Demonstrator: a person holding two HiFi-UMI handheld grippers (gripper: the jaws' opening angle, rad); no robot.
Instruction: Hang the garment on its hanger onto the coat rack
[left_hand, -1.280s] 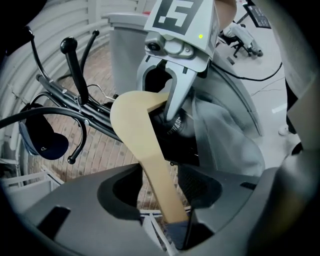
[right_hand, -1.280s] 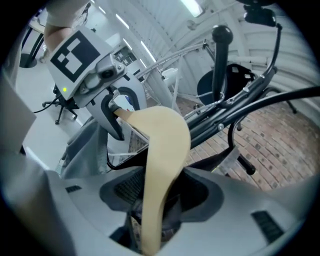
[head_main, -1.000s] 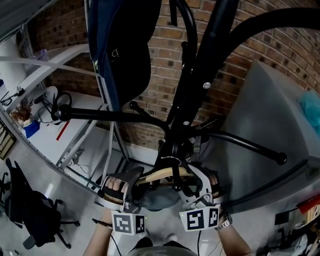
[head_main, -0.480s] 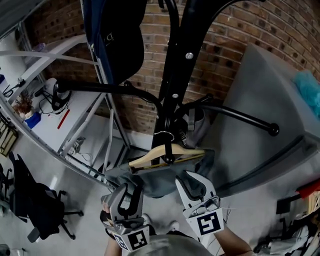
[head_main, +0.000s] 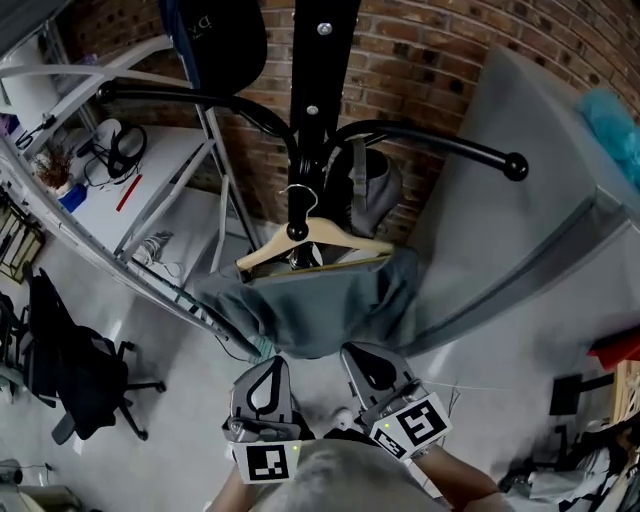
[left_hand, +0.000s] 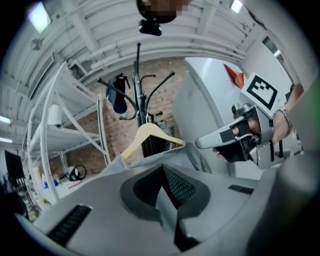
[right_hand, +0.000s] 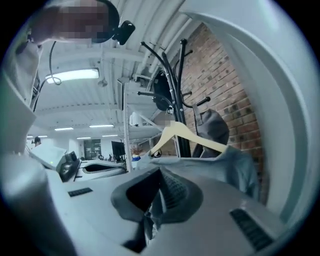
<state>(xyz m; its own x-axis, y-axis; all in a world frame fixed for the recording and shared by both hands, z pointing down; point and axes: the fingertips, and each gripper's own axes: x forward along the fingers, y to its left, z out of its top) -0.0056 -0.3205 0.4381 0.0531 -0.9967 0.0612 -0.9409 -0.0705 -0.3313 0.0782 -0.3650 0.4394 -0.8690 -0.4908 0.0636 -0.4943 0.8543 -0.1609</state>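
Wooden hanger (head_main: 318, 241) carries the grey-blue garment (head_main: 312, 312) and hangs against the post of the black coat rack (head_main: 322, 62). Its wire hook appears to sit over a peg close to the post, but the catch point is too small to confirm. The garment drapes below the hanger, apart from both tools. Left gripper (head_main: 268, 368) and right gripper (head_main: 368, 358) sit side by side beneath the garment, each with jaws fully together and nothing held.
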